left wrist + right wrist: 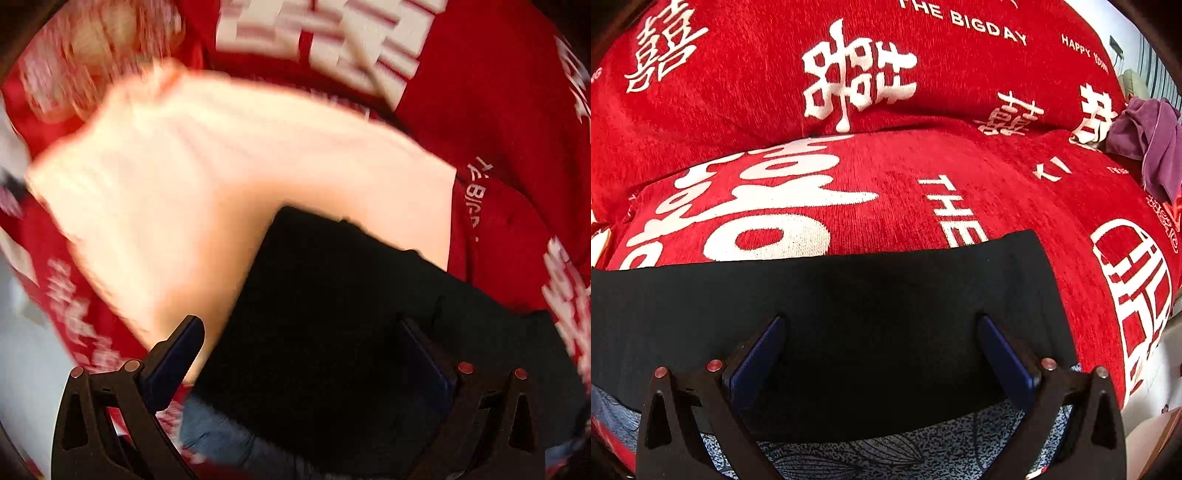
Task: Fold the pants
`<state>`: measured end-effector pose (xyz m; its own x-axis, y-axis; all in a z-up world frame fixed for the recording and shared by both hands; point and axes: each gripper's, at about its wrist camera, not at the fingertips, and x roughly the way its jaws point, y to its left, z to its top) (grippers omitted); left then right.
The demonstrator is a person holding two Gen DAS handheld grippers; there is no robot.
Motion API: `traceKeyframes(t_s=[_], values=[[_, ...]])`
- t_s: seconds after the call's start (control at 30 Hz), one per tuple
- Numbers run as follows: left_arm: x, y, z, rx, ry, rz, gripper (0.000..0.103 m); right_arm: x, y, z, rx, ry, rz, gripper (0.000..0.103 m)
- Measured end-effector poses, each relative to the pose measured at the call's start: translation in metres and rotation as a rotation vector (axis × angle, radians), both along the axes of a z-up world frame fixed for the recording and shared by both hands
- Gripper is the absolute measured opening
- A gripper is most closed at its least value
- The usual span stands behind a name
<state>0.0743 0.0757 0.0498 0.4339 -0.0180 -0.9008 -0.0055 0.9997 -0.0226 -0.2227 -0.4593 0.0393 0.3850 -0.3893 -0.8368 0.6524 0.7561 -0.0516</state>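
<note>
The black pants [849, 288] lie flat as a folded slab on the red sofa cover [916, 166], their far edge straight. My right gripper [882, 321] hovers over them, open, with nothing between its blue pads [757, 362]. The left wrist view is motion-blurred. There the black pants [332, 295] fill the lower middle, and my left gripper [299, 325] is open above them, holding nothing. A pale cream cloth [203, 177] lies just beyond the pants and partly under their edge.
A blue-grey patterned fabric [886, 450] shows under the near edge of the pants. A purple garment [1148, 140] is heaped at the sofa's far right. The red back cushions [738, 55] rise behind. Pale floor [1160, 373] lies past the seat's right edge.
</note>
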Motion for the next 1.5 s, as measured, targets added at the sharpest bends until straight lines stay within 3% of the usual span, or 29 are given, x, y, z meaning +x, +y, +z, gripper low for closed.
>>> traceKeyframes(t_s=[0.13, 0.23, 0.33, 0.37, 0.4, 0.5, 0.63, 0.77, 0.9, 0.97, 1.07, 1.23, 1.3, 1.5], values=[[-0.040, -0.035, 0.020, -0.016, -0.075, -0.140, 0.103, -0.001, 0.003, 0.000, -0.020, -0.015, -0.004, 0.103], [-0.073, -0.051, 0.010, 0.006, -0.070, -0.209, 0.103, -0.002, 0.004, 0.000, -0.024, -0.019, -0.012, 0.103], [-0.076, -0.032, -0.035, 0.072, 0.080, -0.161, 0.103, -0.001, 0.004, 0.000, -0.024, -0.017, -0.012, 0.103], [-0.076, -0.019, -0.049, 0.004, 0.132, -0.142, 0.103, -0.001, 0.004, 0.000, -0.024, -0.018, -0.011, 0.103], [-0.079, -0.008, -0.046, -0.056, 0.115, -0.105, 0.103, -0.001, 0.005, 0.000, -0.025, -0.017, -0.013, 0.103], [-0.080, -0.008, -0.028, 0.011, 0.084, -0.083, 0.103, -0.001, 0.005, 0.000, -0.026, -0.016, -0.012, 0.103], [-0.082, -0.039, 0.012, 0.029, -0.055, -0.181, 0.103, -0.001, 0.005, 0.000, -0.032, -0.020, -0.014, 0.103], [-0.050, -0.081, 0.017, 0.096, -0.099, -0.253, 0.103, -0.001, 0.005, 0.001, -0.034, -0.021, -0.016, 0.103], [0.021, -0.086, -0.012, 0.075, 0.012, -0.205, 0.103, -0.002, 0.005, 0.000, -0.034, -0.020, -0.019, 0.103], [0.050, -0.080, -0.035, 0.109, 0.079, -0.137, 0.103, -0.002, 0.006, 0.000, -0.034, -0.019, -0.021, 0.103], [0.057, -0.090, -0.035, 0.149, 0.064, -0.157, 0.103, -0.001, 0.006, 0.000, -0.032, -0.015, -0.022, 0.103], [0.030, -0.117, -0.003, 0.057, 0.007, -0.245, 0.103, 0.000, 0.003, 0.002, -0.017, 0.001, -0.001, 0.103], [0.003, -0.133, 0.011, 0.046, -0.015, -0.297, 0.103, 0.001, 0.001, 0.010, 0.011, 0.027, -0.003, 0.103], [-0.054, -0.231, 0.029, 0.012, -0.005, -0.480, 0.103, -0.039, 0.021, 0.045, 0.028, -0.062, -0.005, 0.103]])
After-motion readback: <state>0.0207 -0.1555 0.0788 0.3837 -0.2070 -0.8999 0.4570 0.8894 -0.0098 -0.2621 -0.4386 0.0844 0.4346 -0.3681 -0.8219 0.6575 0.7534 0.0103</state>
